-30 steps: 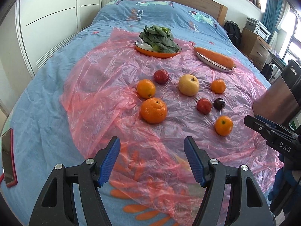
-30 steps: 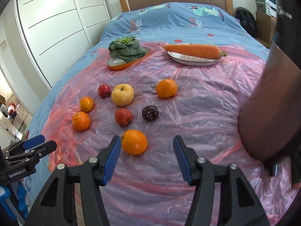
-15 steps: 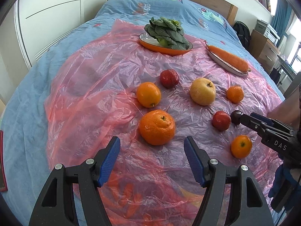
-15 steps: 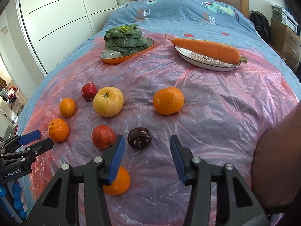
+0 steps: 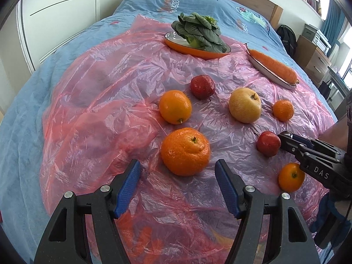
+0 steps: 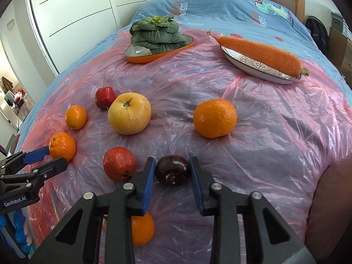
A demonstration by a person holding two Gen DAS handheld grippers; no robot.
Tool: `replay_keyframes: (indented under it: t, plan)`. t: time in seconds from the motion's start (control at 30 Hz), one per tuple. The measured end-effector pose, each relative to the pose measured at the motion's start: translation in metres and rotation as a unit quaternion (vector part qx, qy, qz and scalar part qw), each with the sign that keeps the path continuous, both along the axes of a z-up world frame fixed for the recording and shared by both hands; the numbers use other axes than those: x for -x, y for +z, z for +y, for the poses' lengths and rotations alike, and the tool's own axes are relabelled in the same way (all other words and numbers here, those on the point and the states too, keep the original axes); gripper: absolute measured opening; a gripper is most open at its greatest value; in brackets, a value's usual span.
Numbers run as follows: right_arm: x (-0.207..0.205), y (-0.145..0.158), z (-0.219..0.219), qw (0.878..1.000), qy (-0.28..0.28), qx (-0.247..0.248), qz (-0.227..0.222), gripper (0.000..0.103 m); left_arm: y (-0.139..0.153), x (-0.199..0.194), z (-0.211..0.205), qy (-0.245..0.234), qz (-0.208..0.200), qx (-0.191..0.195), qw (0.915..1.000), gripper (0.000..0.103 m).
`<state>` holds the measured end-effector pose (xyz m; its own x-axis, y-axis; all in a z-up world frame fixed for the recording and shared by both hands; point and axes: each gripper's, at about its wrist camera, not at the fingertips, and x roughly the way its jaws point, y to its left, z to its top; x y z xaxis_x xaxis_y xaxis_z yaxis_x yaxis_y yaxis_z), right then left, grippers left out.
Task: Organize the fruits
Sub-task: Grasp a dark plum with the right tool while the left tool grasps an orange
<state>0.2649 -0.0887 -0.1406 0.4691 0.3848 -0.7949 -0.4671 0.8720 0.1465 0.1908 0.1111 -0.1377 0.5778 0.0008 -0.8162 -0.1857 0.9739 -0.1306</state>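
Barely started tbh: all the fruit sits loose on the pink plastic sheet [image 6: 275, 132] over the bed. Right hand-held gripper [image 6: 171, 171] brackets the dark plum [image 6: 172, 169], jaws not quite touching; left hand-held gripper [image 5: 177, 187] gapes wide before a big orange [image 5: 185, 151]. Readable labels: "GenRobot.AI", "DAS".

right hand-held gripper [image 6: 171, 171]: moved forward past the small orange [image 6: 140, 228], narrowed around the dark plum [image 6: 172, 169], pads just beside it
left hand-held gripper [image 5: 176, 187]: advanced toward the large orange [image 5: 185, 151], still spread wide
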Motion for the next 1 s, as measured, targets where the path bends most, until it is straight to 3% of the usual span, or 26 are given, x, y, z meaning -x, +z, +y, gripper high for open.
replay_keyframes:
  t: [0.3, 0.4, 0.5, 1.0]
  plan:
    - [0.001, -0.004, -0.001, 1.000, 0.007, -0.001, 0.001, 0.016, -0.006, -0.006, 0.001, 0.008, 0.004, 0.002, 1.0000, 0.062]
    - [0.001, -0.004, -0.002, 1.000, 0.008, -0.004, 0.003, 0.016, -0.009, -0.007, 0.002, 0.009, 0.007, -0.001, 0.9999, 0.055]
    - [0.001, -0.004, -0.003, 1.000, 0.014, -0.008, 0.006, 0.015, -0.009, -0.008, 0.001, 0.002, 0.007, -0.004, 1.0000, 0.039]
    - [0.012, 0.023, -0.013, 1.000, 0.005, -0.024, -0.007, 0.015, 0.011, 0.002, -0.004, -0.005, -0.007, -0.008, 0.9999, 0.036]
